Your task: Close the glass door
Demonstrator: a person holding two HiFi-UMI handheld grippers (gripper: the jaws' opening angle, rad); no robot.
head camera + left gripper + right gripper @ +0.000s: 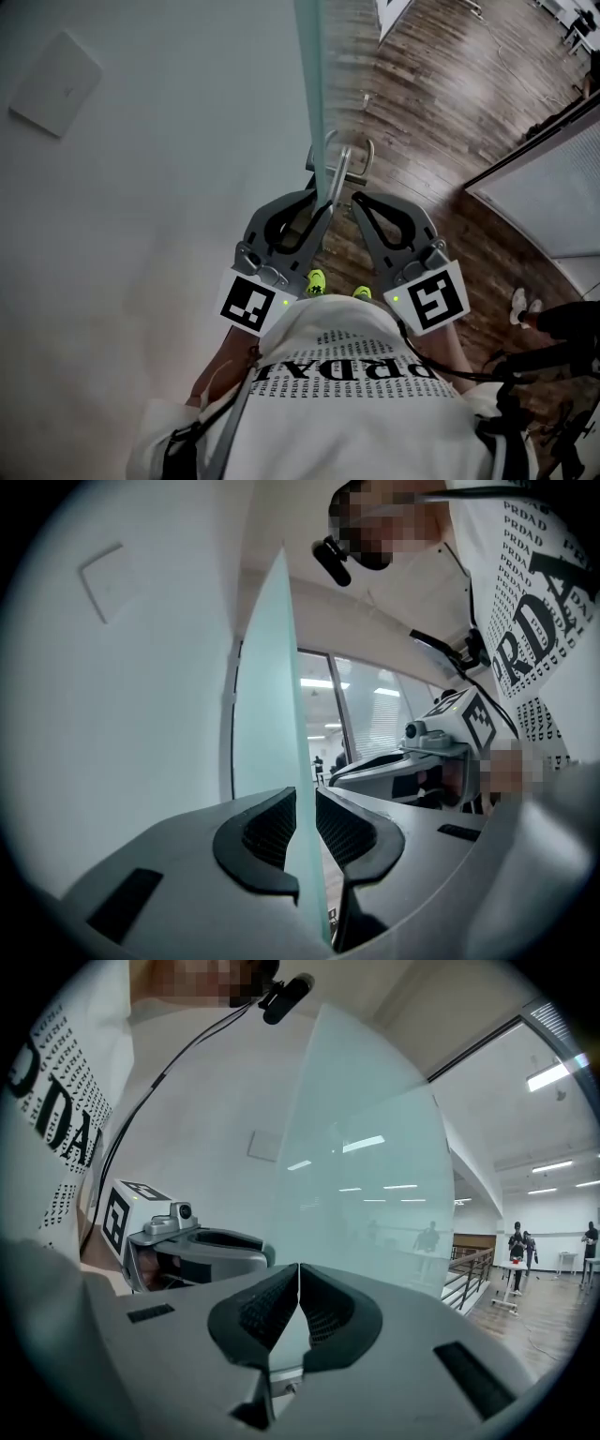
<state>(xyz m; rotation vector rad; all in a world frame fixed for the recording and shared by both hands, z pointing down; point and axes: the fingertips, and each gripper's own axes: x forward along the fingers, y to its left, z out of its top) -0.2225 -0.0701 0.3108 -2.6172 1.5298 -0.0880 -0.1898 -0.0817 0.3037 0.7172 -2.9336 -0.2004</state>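
Glass door (pixel 316 94): frosted, pale green pane seen edge-on from above, running from the far top of the head view toward the person. White wall (pixel 159 159) on its left, wooden floor (pixel 441 103) on its right.
Door handle (pixel 344 161): curved metal bar fixed to the pane near its lower end in the head view, just beyond the tips of both grippers.
Left gripper (pixel 322 208): reaching in from the left of the pane, fingers clamped on the door's edge. In the left gripper view (pixel 305 808), the glass rises straight up between the two ribbed pads (pixel 267 829), one pad against each face.
Right gripper (pixel 357 200): on the right of the pane, close beside the handle and near the left gripper. In the right gripper view (pixel 298 1274), fingers together with the ribbed pads meeting at their tips, and the glass sheet (pixel 375 1166) filling the space beyond.
Marker cubes (pixel 248 305): black-and-white squares on the near end of each gripper, the right one at (pixel 438 300).
Wall plate (pixel 56 82): white square plate on the wall, far left, well apart from the door.
Person: white printed shirt (pixel 337 394) filling the near bottom, yellow-green shoes (pixel 316 280) on the floor between the grippers.
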